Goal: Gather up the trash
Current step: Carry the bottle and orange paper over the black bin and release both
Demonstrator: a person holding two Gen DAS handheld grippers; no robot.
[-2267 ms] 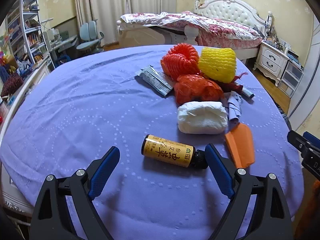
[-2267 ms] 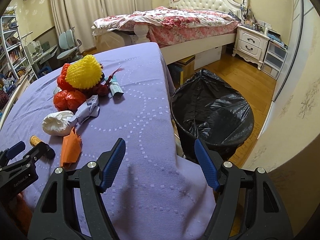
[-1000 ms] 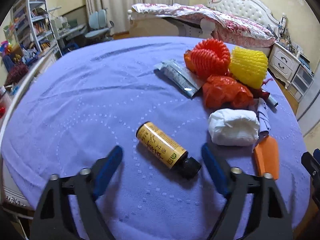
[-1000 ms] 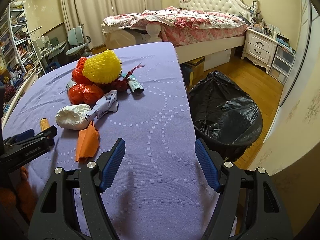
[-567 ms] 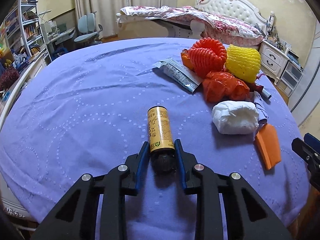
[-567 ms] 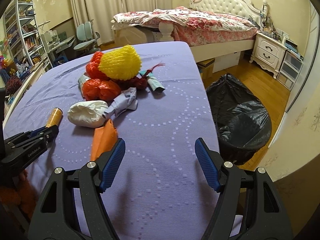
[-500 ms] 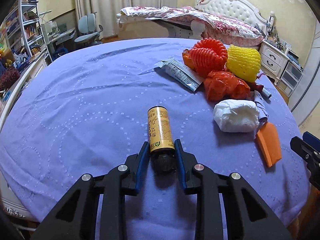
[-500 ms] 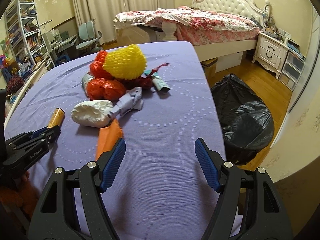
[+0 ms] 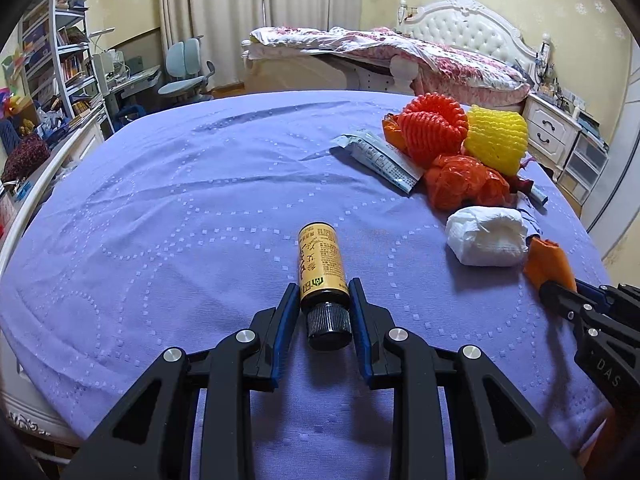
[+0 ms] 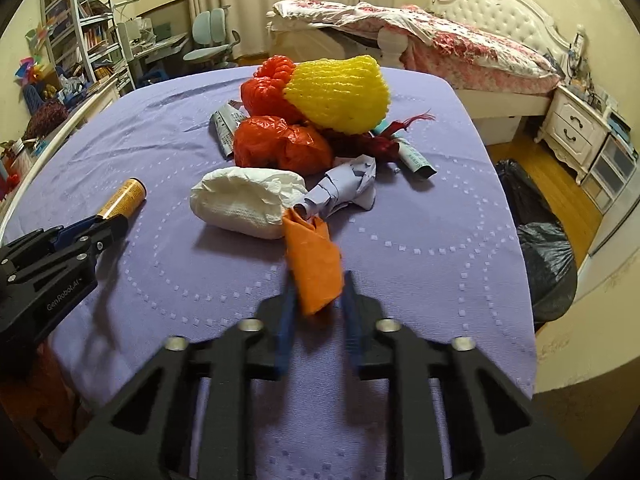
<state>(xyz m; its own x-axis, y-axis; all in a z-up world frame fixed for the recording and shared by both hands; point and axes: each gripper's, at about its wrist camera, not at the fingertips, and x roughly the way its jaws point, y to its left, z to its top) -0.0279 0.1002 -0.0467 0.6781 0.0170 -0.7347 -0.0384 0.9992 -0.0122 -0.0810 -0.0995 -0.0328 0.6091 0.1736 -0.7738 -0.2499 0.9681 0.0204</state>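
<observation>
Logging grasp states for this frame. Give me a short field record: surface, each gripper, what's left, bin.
surface: table under purple cloth
left gripper: shut on yellow-labelled bottle with black cap
right gripper: jaws have just been closing, shut on orange crumpled paper
left on table: white wad, yellow foam net, red foam net, red plastic bag
bin: black-lined, beside table

Room's evenly lit, warm and soft, no harsh glare. Soft shadows sit beside the white wad [image 9: 486, 240] and under the right gripper [image 10: 318, 300], whose fingers look motion-blurred. Heavy fisheye bend, black vignette corners; left view stays sharp.
</observation>
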